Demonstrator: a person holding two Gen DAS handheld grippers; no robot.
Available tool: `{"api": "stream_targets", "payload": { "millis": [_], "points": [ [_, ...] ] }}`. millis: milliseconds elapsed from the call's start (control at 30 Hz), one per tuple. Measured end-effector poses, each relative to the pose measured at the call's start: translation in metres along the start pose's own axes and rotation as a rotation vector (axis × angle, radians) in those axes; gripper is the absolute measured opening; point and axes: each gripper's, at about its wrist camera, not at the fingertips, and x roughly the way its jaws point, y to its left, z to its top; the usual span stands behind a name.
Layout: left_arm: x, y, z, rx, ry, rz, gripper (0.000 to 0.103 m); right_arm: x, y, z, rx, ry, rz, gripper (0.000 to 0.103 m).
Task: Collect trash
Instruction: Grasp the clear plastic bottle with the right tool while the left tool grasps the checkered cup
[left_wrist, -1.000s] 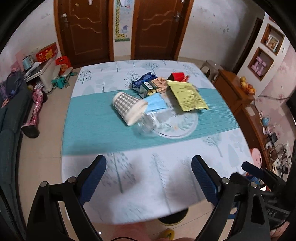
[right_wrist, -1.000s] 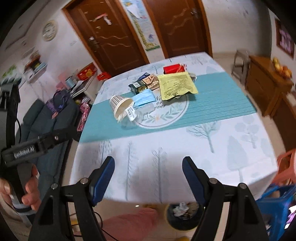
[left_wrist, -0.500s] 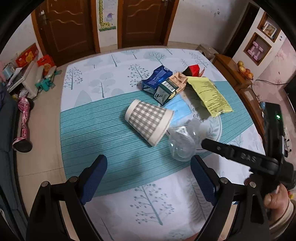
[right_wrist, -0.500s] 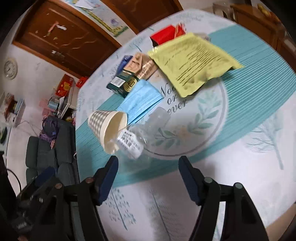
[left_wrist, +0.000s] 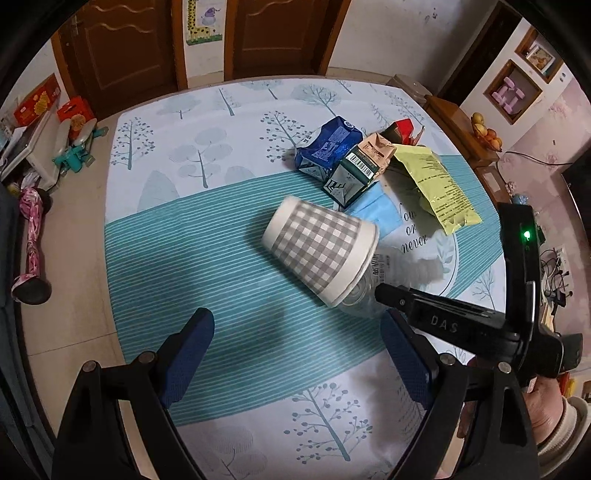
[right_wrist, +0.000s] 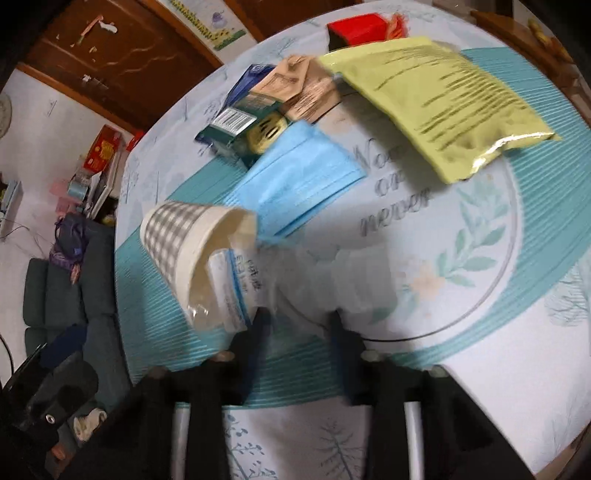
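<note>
A checked paper cup (left_wrist: 320, 251) lies on its side on the table, with a clear plastic bottle (right_wrist: 295, 273) against its mouth. My right gripper (right_wrist: 299, 321) has narrowed around the bottle's middle; the view is blurred, so contact is unclear. It also shows in the left wrist view (left_wrist: 436, 317). My left gripper (left_wrist: 295, 354) is open and empty, just short of the cup. A blue face mask (right_wrist: 295, 181), a yellow pouch (right_wrist: 439, 99), blue (left_wrist: 327, 146) and green cartons (left_wrist: 351, 177) and a red box (right_wrist: 354, 29) lie behind.
The table (left_wrist: 177, 251) has a teal striped and tree-print cloth. Brown doors (left_wrist: 122, 44) stand behind it. A wooden cabinet (left_wrist: 469, 136) is to the right, a dark sofa (right_wrist: 62, 295) and floor clutter (left_wrist: 33, 122) to the left.
Both grippers have moved forward over the table toward the cup and bottle. My right gripper's fingers have closed in from wide open to either side of the bottle.
</note>
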Motion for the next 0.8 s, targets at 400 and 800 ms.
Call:
{"api": "stream_targets", "payload": {
  "millis": [400, 800],
  "points": [
    [0.038, 0.014, 0.025, -0.146, 0.077, -0.142, 0.09, -0.027, -0.011, -0.005, -0.035, -0.108, -0.012, 0.028],
    [0.082, 0.007, 0.05, -0.272, 0.114, -0.157, 0.09, -0.046, -0.041, -0.009, 0.027, -0.131, -0.026, 0.028]
  ]
}}
